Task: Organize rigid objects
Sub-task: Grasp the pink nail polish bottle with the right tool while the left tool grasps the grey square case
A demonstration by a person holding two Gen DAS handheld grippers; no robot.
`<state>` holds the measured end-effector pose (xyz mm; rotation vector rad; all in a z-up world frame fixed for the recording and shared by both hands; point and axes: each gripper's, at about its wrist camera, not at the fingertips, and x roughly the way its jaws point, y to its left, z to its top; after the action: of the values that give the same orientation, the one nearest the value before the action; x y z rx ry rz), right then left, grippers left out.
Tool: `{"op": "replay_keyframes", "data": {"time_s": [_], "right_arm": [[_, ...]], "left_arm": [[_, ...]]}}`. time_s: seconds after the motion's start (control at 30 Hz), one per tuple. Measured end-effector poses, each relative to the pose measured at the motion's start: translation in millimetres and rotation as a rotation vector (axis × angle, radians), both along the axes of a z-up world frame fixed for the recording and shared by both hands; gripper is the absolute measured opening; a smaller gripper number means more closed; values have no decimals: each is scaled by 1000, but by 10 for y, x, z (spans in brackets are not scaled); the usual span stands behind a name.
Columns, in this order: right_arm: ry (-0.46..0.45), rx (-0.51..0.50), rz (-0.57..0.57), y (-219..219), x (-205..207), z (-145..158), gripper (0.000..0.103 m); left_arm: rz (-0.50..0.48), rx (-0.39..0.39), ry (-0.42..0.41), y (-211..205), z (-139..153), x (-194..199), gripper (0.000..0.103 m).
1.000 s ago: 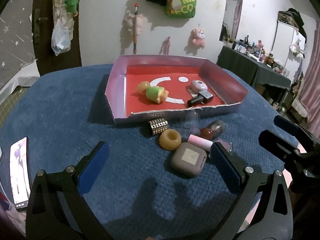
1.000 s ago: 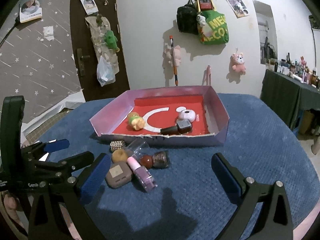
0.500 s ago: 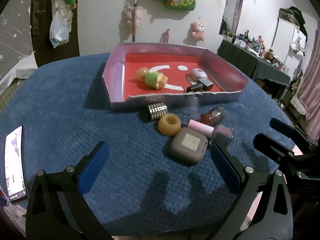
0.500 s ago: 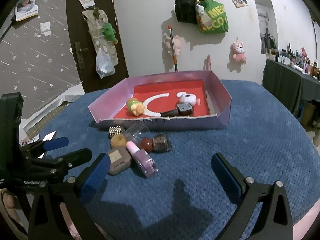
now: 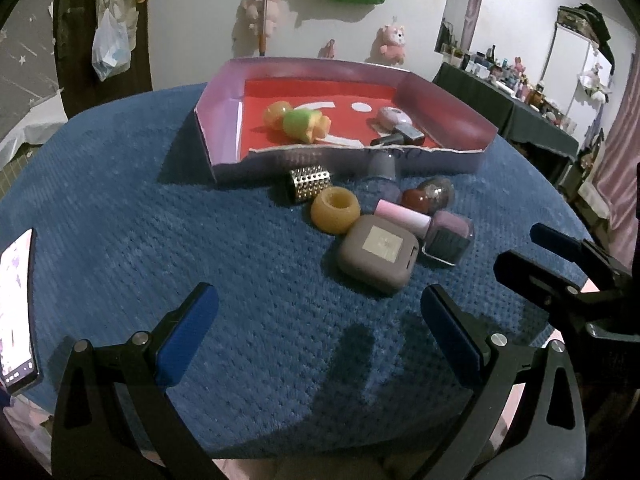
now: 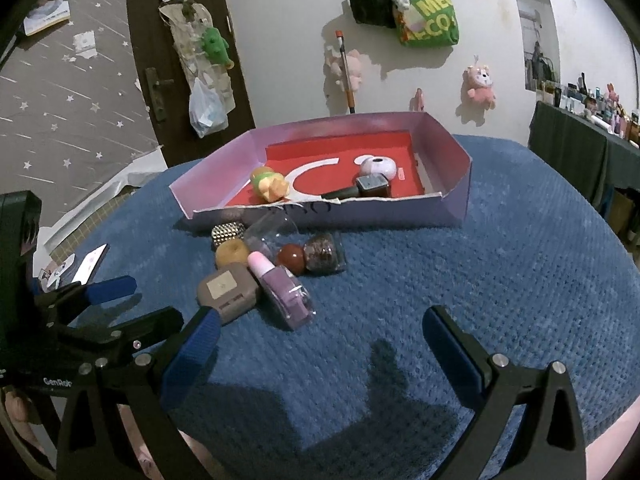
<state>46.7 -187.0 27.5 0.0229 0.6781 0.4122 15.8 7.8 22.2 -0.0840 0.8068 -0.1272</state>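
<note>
A pink box with a red floor stands on the blue cloth; inside lie a green-and-yellow toy, a dark nail polish bottle and a pale round case. In front of it lies a cluster: a taupe square case, an amber ring, a studded metal cylinder, a lilac polish bottle, a glitter bottle and a clear bottle. My left gripper and right gripper are both open, empty, short of the cluster.
A phone lies at the cloth's left edge. The right gripper's body shows at the right of the left wrist view, and the left gripper's body shows at the left of the right wrist view. A dark side table stands at the right.
Both grippers have moved forward and lower toward the cluster in front of the box, which looms larger. Nothing on the cloth has moved; both stay open.
</note>
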Motion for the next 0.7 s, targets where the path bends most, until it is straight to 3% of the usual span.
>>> {"op": "replay_keyframes", "data": {"time_s": [0.23, 0.7], "right_arm": [[28, -8, 4, 4, 67, -76, 102], [88, 22, 32, -26, 310, -157, 88]], "left_arm": [[-8, -7, 19, -8, -68, 40, 103], [-48, 17, 35, -102, -145, 169, 103]]}}
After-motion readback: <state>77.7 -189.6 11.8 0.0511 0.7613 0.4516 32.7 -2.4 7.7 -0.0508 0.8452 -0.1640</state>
